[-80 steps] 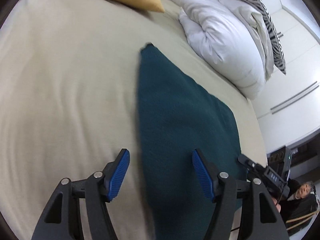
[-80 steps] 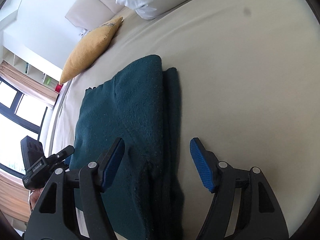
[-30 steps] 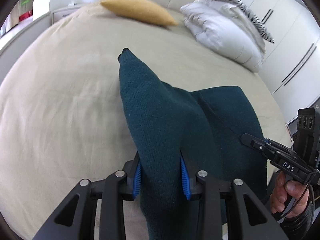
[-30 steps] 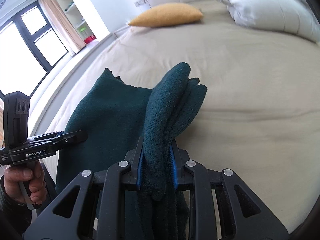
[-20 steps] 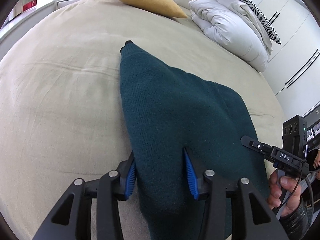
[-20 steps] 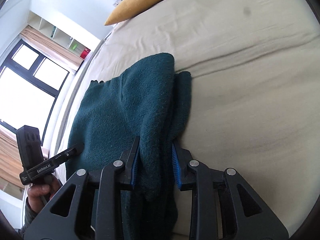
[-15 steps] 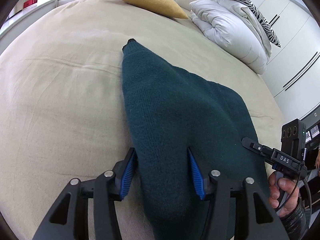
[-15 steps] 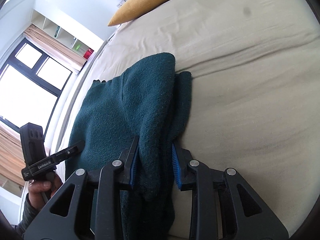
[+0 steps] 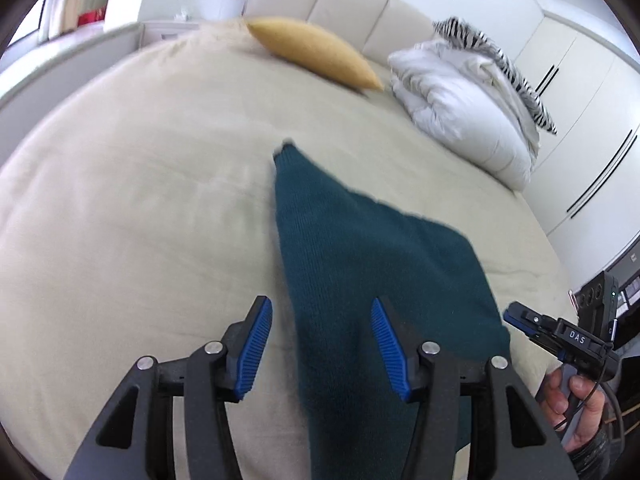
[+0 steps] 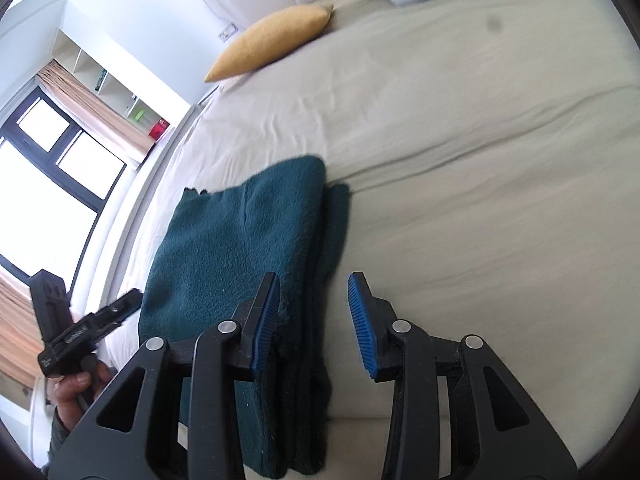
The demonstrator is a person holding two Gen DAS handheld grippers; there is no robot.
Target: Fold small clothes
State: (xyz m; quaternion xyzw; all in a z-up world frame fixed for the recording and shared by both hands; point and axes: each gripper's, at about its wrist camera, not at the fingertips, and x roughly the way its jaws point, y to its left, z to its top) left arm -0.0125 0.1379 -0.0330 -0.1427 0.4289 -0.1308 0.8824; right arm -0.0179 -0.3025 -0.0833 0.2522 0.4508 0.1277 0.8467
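A dark teal garment [image 9: 372, 264] lies folded on the bed [image 9: 140, 208], straight ahead of and partly beneath both tools. The left hand-held gripper [image 9: 322, 344] is spread wide and holds nothing; the cloth's left edge runs between its pads, slanting away toward a far corner. The right hand-held gripper [image 10: 314, 314] is likewise spread and empty, straddling the thick stacked right edge, where several layers show one upon another. The garment's long axis runs away from both grippers, toward the yellow pillow [image 10: 272, 40]. Each gripper sits over its own side of the near end, so neither is clearly nearer. Judging by the stacked layers, the fold looks well along; a further fold would likely mean taking the near end and carrying it forward along that axis.
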